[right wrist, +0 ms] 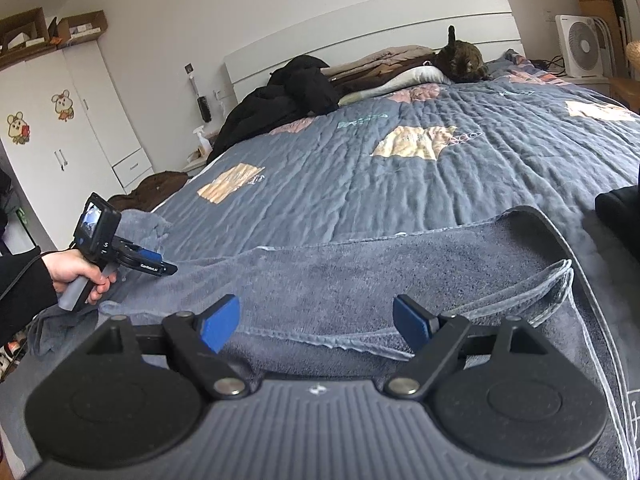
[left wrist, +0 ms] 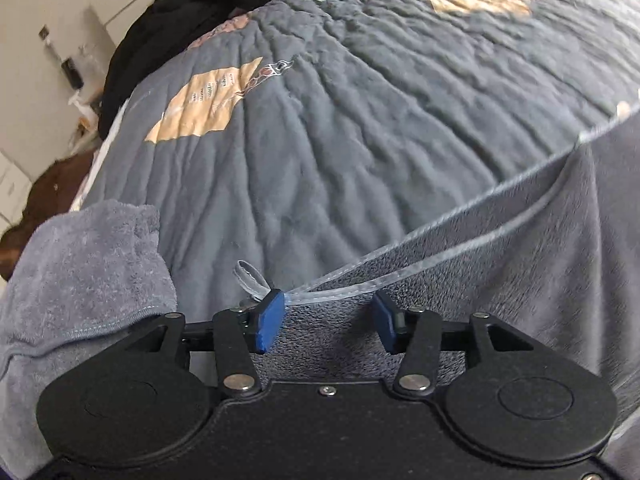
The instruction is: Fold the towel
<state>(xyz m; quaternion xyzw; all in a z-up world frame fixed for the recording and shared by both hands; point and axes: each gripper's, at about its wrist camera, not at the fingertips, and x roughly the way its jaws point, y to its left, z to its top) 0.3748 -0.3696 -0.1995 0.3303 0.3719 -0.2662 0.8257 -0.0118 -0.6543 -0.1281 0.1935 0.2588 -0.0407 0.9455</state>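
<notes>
A grey-blue towel (right wrist: pixel 360 272) lies along the near side of the bed, with one layer folded over another and its pale hem (right wrist: pixel 520 288) curving at the right. My right gripper (right wrist: pixel 316 326) hovers open just above the towel's near hem, nothing between its blue pads (right wrist: pixel 220 322). My left gripper (left wrist: pixel 326 322) is open at the towel's (left wrist: pixel 520 260) left corner. The hem and a small hanging loop (left wrist: pixel 250 278) lie against its left pad (left wrist: pixel 270 322). In the right wrist view, a hand holds the left gripper (right wrist: pixel 150 260) low over that corner.
A grey patchwork quilt (right wrist: pixel 360 176) covers the bed. Bunched grey cloth (left wrist: pixel 80 272) lies left of the left gripper. Black clothing (right wrist: pixel 288 92), pillows and a cat (right wrist: pixel 460 60) sit near the headboard. A white wardrobe (right wrist: pixel 80 128) stands left, a fan (right wrist: pixel 584 46) far right.
</notes>
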